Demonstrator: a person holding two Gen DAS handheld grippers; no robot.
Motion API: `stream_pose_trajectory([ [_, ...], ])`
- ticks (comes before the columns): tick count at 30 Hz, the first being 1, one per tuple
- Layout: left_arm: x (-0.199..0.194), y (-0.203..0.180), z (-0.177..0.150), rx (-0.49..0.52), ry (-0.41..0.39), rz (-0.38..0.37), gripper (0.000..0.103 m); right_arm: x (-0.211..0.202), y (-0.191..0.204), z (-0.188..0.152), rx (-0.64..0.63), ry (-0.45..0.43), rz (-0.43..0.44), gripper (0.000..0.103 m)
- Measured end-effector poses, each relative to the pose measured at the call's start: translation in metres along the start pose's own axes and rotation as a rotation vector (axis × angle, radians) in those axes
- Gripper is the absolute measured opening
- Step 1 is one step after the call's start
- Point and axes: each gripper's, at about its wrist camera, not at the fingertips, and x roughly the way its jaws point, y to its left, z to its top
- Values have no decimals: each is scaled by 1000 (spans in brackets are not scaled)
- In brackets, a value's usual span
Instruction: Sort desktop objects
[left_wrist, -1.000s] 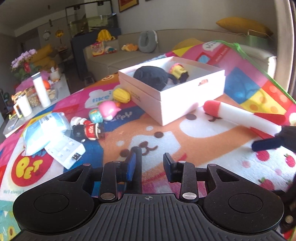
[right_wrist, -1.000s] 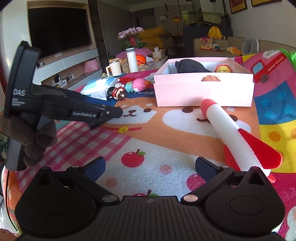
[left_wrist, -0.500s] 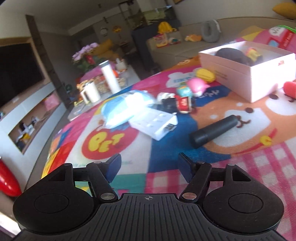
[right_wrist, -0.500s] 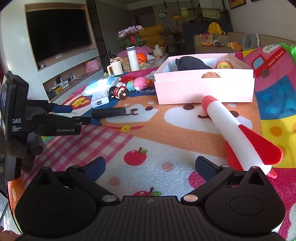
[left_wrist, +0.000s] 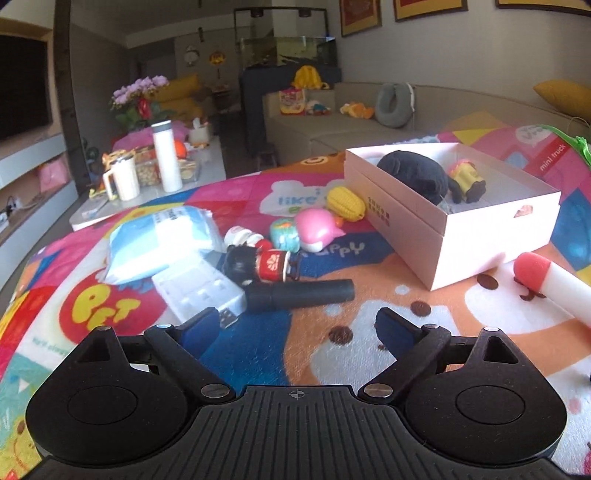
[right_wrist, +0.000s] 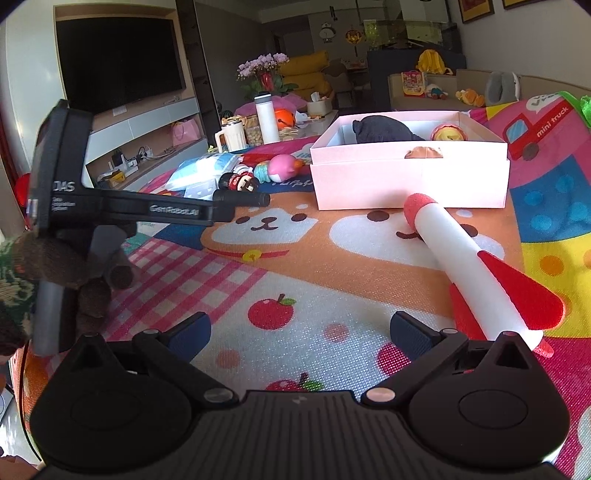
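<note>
- Left gripper (left_wrist: 293, 328) nearest the lens, jaws opening and already wide, nothing between the pads, just bare play mat (left_wrist: 258, 354) under the gap.
- Right gripper (right_wrist: 299, 332) also spread wide and gripping nothing, hovering over the apple prints on the mat, well short of the white box (right_wrist: 410, 173).
- Gloved hand (right_wrist: 74, 273) wrapped round the left gripper's handle, visible at the left edge of the right wrist view, well left of the box.
- Black cylinder (left_wrist: 299, 293) lying flat on the mat just ahead of the left gripper, left of the white box and clear of it, one end up against the white plastic case (left_wrist: 199, 291).
- Foam rocket (right_wrist: 476, 266) lying on the mat in front of the box, red nose nearly at the box's front wall, red fins back beside the right gripper's right finger.
- Little black-haired doll in red (left_wrist: 258, 264) lying on its side just past the cylinder, left of the box.
- Blue-and-white packet (left_wrist: 162, 240) further left of the box, partly over the plastic case.
- Pink whale toy (left_wrist: 317, 229), small teal figure (left_wrist: 284, 234) and yellow corn toy (left_wrist: 345, 203) bunched by the box's left wall, corn closest to it.
- Inside the box: dark plush (left_wrist: 413, 175) and a small yellow-and-red figure (left_wrist: 467, 181) side by side.
- Way beyond the box, white thermos (left_wrist: 167, 157) upright on a low table (left_wrist: 210, 166); can't tell much else back there.
</note>
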Motion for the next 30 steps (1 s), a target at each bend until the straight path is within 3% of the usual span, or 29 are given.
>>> stream_pose_trajectory([
  [6,26,-8,13,40,19,-21,95,0,1,0,4,-4,-1,103],
  [9,35,-7,18,33,22,-15,90,0,1,1,-3,1,-6,103],
  [11,37,-7,19,41,18,-2,80,1,3,1,-13,8,-11,103],
  [13,36,-8,17,53,18,3,79,2,4,1,-31,17,-17,103],
  [17,25,-11,13,74,25,-15,79,4,8,2,-84,37,-20,103],
  [22,-23,-21,-14,80,39,-119,79,-4,2,14,-91,58,-5,103],
  [25,-50,-26,-31,64,51,-172,80,-37,-4,32,-132,-91,-73,103],
  [27,-61,-29,-42,43,52,-188,80,-53,-13,42,-138,-177,-167,103],
  [30,-69,-32,-46,47,9,-167,90,-59,-45,58,-16,-209,-313,103],
])
